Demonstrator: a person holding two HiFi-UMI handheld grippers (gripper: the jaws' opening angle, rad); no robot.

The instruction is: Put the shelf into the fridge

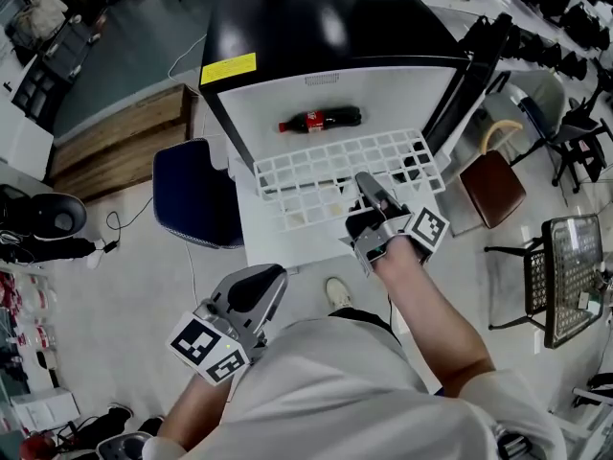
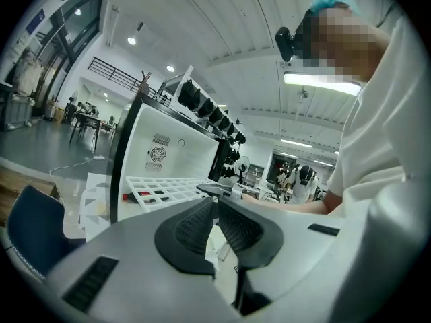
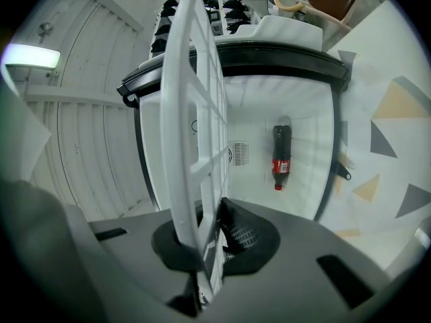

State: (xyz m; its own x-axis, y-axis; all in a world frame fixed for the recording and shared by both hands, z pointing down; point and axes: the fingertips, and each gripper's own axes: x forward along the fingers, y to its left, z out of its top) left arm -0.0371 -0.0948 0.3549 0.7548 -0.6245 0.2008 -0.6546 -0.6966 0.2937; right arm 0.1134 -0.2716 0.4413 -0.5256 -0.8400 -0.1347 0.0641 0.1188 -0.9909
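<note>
The black fridge [image 1: 316, 27] stands open, its white inside facing me, with a cola bottle [image 1: 321, 120] lying in it. A white grid shelf [image 1: 335, 171] hangs flat at the mouth of the fridge, just below the bottle. My right gripper [image 1: 367, 188] is shut on the shelf's near edge. In the right gripper view the shelf [image 3: 192, 113] runs edge-on between the pads, with the bottle [image 3: 281, 157] beyond. My left gripper [image 1: 263, 286] hangs low by my body, shut and holding nothing. In the left gripper view, past the left gripper [image 2: 215, 210], the shelf [image 2: 165, 190] shows ahead.
A dark blue chair [image 1: 196, 195] stands left of the fridge, beside a wooden platform [image 1: 120, 142]. The fridge door [image 1: 479, 65] swings open to the right. A brown stool [image 1: 493, 188] and a black wire chair [image 1: 565, 266] stand on the right.
</note>
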